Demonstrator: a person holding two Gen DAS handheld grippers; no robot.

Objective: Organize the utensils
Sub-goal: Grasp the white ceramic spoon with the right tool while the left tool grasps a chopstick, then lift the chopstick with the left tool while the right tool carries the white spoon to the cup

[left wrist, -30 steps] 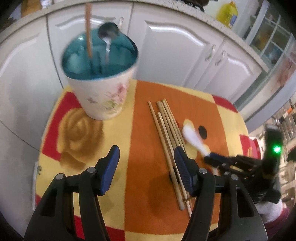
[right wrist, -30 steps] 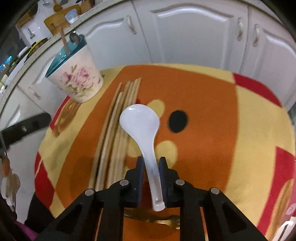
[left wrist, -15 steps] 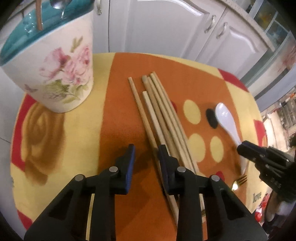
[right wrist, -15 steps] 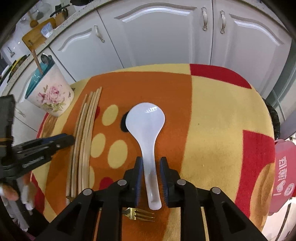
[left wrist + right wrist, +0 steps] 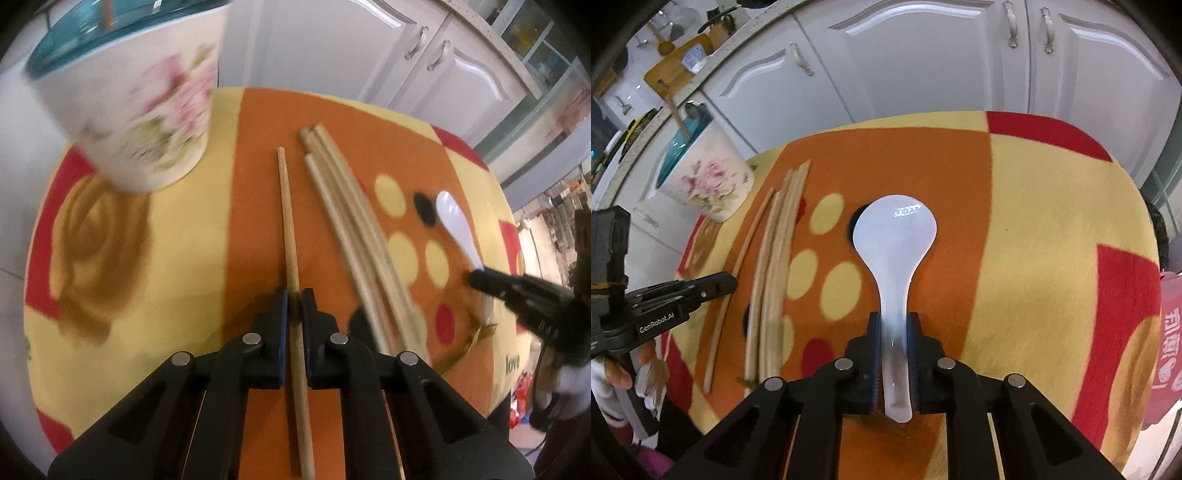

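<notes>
Partway through: the left hand-held gripper (image 5: 294,301) is clamped on one chopstick (image 5: 289,221), the right hand-held gripper (image 5: 894,325) grips the white spoon (image 5: 895,236), loose chopsticks (image 5: 347,221) remain, and the floral holder (image 5: 140,110) at eleven o'clock already holds some utensils

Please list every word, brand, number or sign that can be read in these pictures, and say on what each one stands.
"GenRobot.AI": white letters on the left claw, on its black arm, right wrist view.
"love": dark letters on the blanket, at its right edge, left wrist view.
Red bag: white Chinese characters, cut off and too distorted to read.
No numbers are readable.
</notes>
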